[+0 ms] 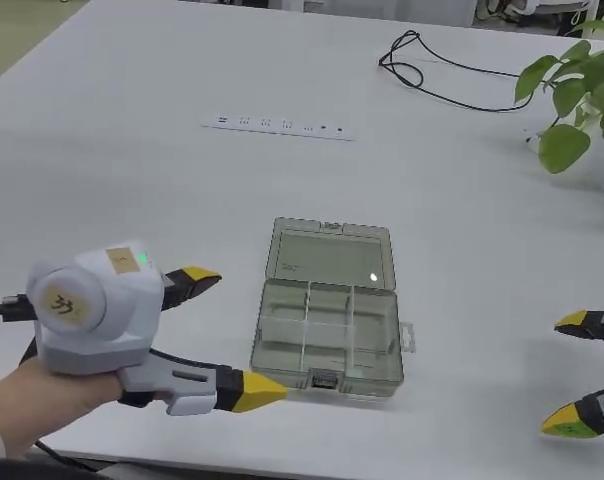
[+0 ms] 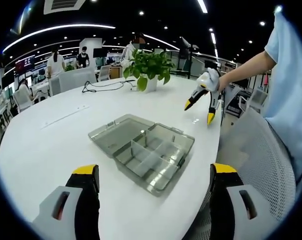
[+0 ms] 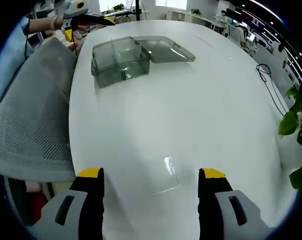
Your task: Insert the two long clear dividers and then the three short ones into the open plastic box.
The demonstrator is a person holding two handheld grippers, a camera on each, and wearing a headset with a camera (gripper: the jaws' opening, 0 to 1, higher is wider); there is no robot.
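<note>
As the head view looks down on the white table (image 1: pixel 132 150), the open box (image 1: pixel 327 345) sits near its middle with its lid (image 1: pixel 330 255) laid flat behind it. Two long dividers (image 1: pixel 307 330) run front to back inside, and short cross pieces show between them, though clear against clear I cannot count these for sure. The left gripper (image 1: pixel 237 333) hangs just left of the box, jaws spread and empty, and the right gripper (image 1: pixel 562 372) sits well apart at the right edge, likewise spread and empty. One power strip (image 1: pixel 279 126), one looped cable (image 1: pixel 422 70) and one plant (image 1: pixel 582 90) lie farther back. From the left gripper view the box lies ahead between the wide jaws, its inner walls catching the light, with the right gripper beyond it. From the right gripper view one loose divider (image 3: pixel 166 174), short by the look of it, lies flat on the table just ahead between the lines of the open jaws, well apart from the box, and a mesh chair (image 3: pixel 31 125) stands beside the table. That piece is likely thin, light, stiff and slick, and brittle if bent. Lying flat, it gives little to pinch, so I would tip one edge up first, then hold it by the upper edge so that its ends drop into the box's slots.
</note>
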